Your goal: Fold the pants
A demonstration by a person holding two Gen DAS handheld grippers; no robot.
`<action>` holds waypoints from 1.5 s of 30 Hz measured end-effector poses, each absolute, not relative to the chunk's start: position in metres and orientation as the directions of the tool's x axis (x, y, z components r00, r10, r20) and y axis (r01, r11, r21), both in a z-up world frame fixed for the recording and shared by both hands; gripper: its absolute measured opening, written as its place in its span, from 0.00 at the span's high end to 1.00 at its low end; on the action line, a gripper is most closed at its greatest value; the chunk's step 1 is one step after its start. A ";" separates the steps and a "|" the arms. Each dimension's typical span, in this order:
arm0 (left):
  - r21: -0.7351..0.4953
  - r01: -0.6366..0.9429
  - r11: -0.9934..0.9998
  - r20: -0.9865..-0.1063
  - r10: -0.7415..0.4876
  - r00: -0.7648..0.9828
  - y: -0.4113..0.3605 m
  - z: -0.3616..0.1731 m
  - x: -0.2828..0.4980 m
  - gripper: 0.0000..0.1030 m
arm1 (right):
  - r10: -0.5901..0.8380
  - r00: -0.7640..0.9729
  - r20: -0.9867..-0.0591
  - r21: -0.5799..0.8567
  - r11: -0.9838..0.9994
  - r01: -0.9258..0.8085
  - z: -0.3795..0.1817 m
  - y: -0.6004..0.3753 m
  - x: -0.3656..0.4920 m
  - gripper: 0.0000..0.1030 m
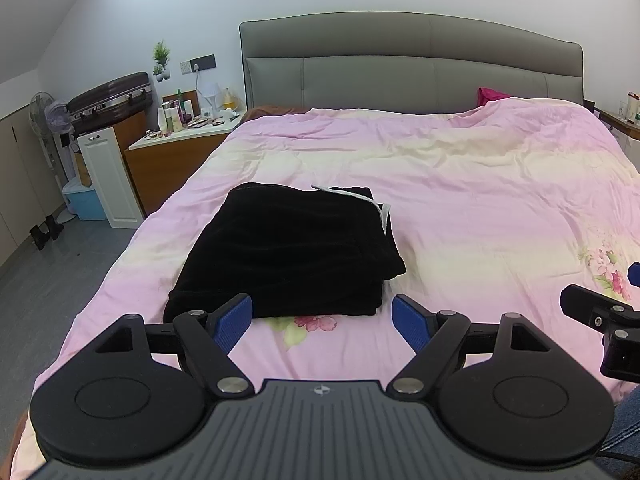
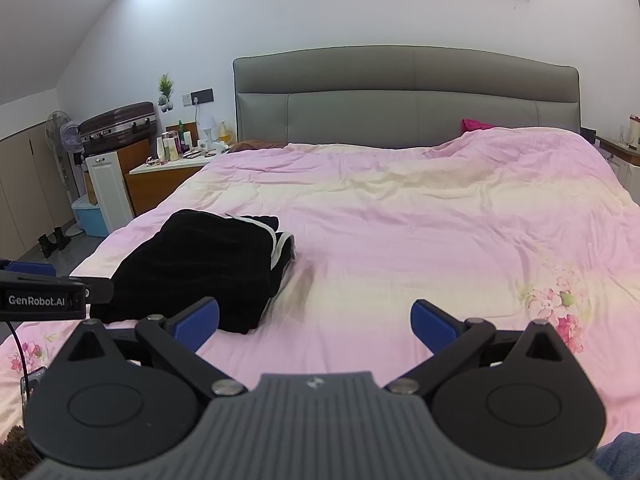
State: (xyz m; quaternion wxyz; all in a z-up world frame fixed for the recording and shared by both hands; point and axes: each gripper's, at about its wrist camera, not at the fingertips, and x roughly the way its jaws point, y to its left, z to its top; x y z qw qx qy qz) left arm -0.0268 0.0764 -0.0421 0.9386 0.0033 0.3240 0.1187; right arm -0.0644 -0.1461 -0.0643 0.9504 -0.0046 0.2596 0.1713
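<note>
We see the black, soft velvety pants [image 1: 286,248] folded into a thick stack at centre-left of the frame on the pink floral bed quilt [image 1: 480,200]; limp and light, we judge, best pinched at a stacked edge. Our left hand-held gripper [image 1: 322,316] and right hand-held gripper [image 2: 315,322] both stand apart, empty.

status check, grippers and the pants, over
Left gripper open, empty. Right gripper open, empty. Black pants folded in a stack on the pink duvet. Nothing in the way.
</note>
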 end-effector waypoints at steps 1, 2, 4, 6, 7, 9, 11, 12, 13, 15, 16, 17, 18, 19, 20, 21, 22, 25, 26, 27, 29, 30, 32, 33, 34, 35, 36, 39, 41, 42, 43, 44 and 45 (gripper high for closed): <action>0.083 -0.221 0.972 -0.608 0.225 0.762 0.076 -0.042 -0.027 0.10 | 0.323 0.807 -0.494 0.081 0.941 -0.328 -0.064 -0.146 -0.065 0.05; 0.083 -0.221 0.972 -0.608 0.225 0.762 0.076 -0.042 -0.027 0.10 | 0.323 0.807 -0.494 0.081 0.941 -0.327 -0.064 -0.146 -0.065 0.05; 0.083 -0.221 0.972 -0.607 0.225 0.762 0.076 -0.042 -0.027 0.10 | 0.323 0.807 -0.494 0.081 0.942 -0.327 -0.064 -0.146 -0.065 0.05; 0.083 -0.222 0.972 -0.607 0.226 0.762 0.076 -0.042 -0.027 0.10 | 0.322 0.808 -0.493 0.081 0.942 -0.326 -0.063 -0.146 -0.065 0.05; 0.083 -0.222 0.972 -0.607 0.226 0.762 0.076 -0.042 -0.027 0.10 | 0.322 0.809 -0.492 0.082 0.942 -0.325 -0.063 -0.147 -0.065 0.05; 0.083 -0.222 0.972 -0.607 0.226 0.762 0.076 -0.042 -0.027 0.10 | 0.321 0.809 -0.492 0.082 0.942 -0.324 -0.063 -0.147 -0.066 0.05; 0.083 -0.221 0.972 -0.607 0.225 0.762 0.076 -0.042 -0.027 0.10 | 0.322 0.809 -0.491 0.082 0.942 -0.325 -0.063 -0.147 -0.066 0.05; 0.082 -0.221 0.972 -0.607 0.225 0.762 0.076 -0.042 -0.027 0.10 | 0.322 0.809 -0.491 0.082 0.942 -0.326 -0.062 -0.147 -0.066 0.05; 0.083 -0.221 0.972 -0.607 0.225 0.762 0.076 -0.042 -0.027 0.10 | 0.322 0.810 -0.490 0.082 0.942 -0.325 -0.062 -0.147 -0.066 0.05; 0.084 -0.222 0.972 -0.607 0.226 0.762 0.076 -0.042 -0.028 0.10 | 0.323 0.809 -0.490 0.083 0.942 -0.326 -0.062 -0.147 -0.066 0.05; 0.083 -0.222 0.971 -0.607 0.226 0.762 0.075 -0.042 -0.028 0.10 | 0.322 0.810 -0.490 0.083 0.942 -0.325 -0.062 -0.147 -0.066 0.05; 0.083 -0.223 0.971 -0.607 0.226 0.762 0.075 -0.042 -0.028 0.10 | 0.322 0.810 -0.490 0.082 0.942 -0.325 -0.062 -0.147 -0.066 0.05; 0.082 -0.223 0.971 -0.607 0.227 0.762 0.075 -0.043 -0.028 0.10 | 0.322 0.811 -0.489 0.083 0.942 -0.325 -0.062 -0.147 -0.066 0.05; 0.082 -0.224 0.971 -0.607 0.227 0.761 0.076 -0.043 -0.028 0.10 | 0.322 0.811 -0.488 0.083 0.942 -0.325 -0.061 -0.147 -0.067 0.05; 0.082 -0.225 0.971 -0.608 0.227 0.761 0.075 -0.042 -0.028 0.10 | 0.322 0.812 -0.487 0.083 0.942 -0.325 -0.061 -0.147 -0.067 0.05; 0.081 -0.224 0.971 -0.608 0.226 0.761 0.076 -0.041 -0.028 0.10 | 0.323 0.812 -0.486 0.083 0.942 -0.325 -0.060 -0.147 -0.067 0.05; 0.080 -0.224 0.971 -0.608 0.226 0.761 0.075 -0.041 -0.028 0.10 | 0.323 0.812 -0.487 0.083 0.942 -0.325 -0.060 -0.147 -0.067 0.05; 0.082 -0.225 0.971 -0.608 0.227 0.761 0.075 -0.040 -0.029 0.10 | 0.324 0.811 -0.487 0.082 0.942 -0.326 -0.060 -0.147 -0.068 0.05; 0.081 -0.225 0.971 -0.608 0.227 0.761 0.075 -0.039 -0.029 0.10 | 0.324 0.811 -0.487 0.082 0.941 -0.327 -0.060 -0.147 -0.068 0.05; 0.079 -0.225 0.971 -0.608 0.225 0.761 0.076 -0.040 -0.029 0.10 | 0.324 0.812 -0.486 0.082 0.942 -0.327 -0.059 -0.147 -0.068 0.05; 0.074 -0.223 0.972 -0.610 0.221 0.761 0.075 -0.039 -0.029 0.10 | 0.324 0.811 -0.487 0.082 0.942 -0.327 -0.059 -0.147 -0.068 0.05; 0.072 -0.222 0.972 -0.610 0.219 0.761 0.074 -0.037 -0.029 0.10 | 0.323 0.811 -0.487 0.082 0.942 -0.326 -0.060 -0.147 -0.069 0.05; 0.072 -0.221 0.973 -0.610 0.218 0.762 0.072 -0.036 -0.030 0.10 | 0.325 0.809 -0.490 0.086 0.941 -0.326 -0.059 -0.147 -0.069 0.05; 0.072 -0.221 0.973 -0.610 0.219 0.761 0.072 -0.036 -0.030 0.10 | 0.325 0.808 -0.491 0.086 0.941 -0.326 -0.059 -0.147 -0.069 0.05; 0.071 -0.222 0.973 -0.610 0.218 0.762 0.072 -0.036 -0.030 0.10 | 0.324 0.808 -0.492 0.085 0.942 -0.326 -0.059 -0.147 -0.070 0.05; 0.070 -0.221 0.973 -0.608 0.217 0.763 0.071 -0.036 -0.031 0.10 | 0.325 0.808 -0.492 0.085 0.941 -0.327 -0.059 -0.147 -0.070 0.05; 0.071 -0.220 0.973 -0.607 0.217 0.765 0.071 -0.035 -0.031 0.10 | 0.325 0.807 -0.492 0.085 0.941 -0.327 -0.059 -0.147 -0.070 0.05; 0.066 -0.210 0.975 -0.604 0.207 0.769 0.069 -0.034 -0.032 0.10 | 0.326 0.806 -0.494 0.085 0.941 -0.328 -0.059 -0.147 -0.069 0.05; 0.066 -0.206 0.976 -0.603 0.203 0.771 0.068 -0.033 -0.032 0.10 | 0.325 0.807 -0.493 0.084 0.941 -0.328 -0.059 -0.147 -0.069 0.05; 0.067 -0.204 0.977 -0.603 0.202 0.772 0.067 -0.033 -0.032 0.10 | 0.326 0.807 -0.493 0.084 0.941 -0.329 -0.059 -0.147 -0.069 0.05; 0.068 -0.202 0.977 -0.602 0.201 0.773 0.067 -0.033 -0.032 0.10 | 0.326 0.807 -0.492 0.084 0.941 -0.329 -0.059 -0.148 -0.069 0.05; 0.069 -0.200 0.977 -0.601 0.201 0.774 0.066 -0.033 -0.032 0.10 | 0.326 0.807 -0.492 0.083 0.941 -0.329 -0.058 -0.148 -0.069 0.05; 0.070 -0.199 0.977 -0.601 0.201 0.774 0.066 -0.033 -0.032 0.10 | 0.326 0.807 -0.492 0.084 0.941 -0.329 -0.059 -0.148 -0.069 0.05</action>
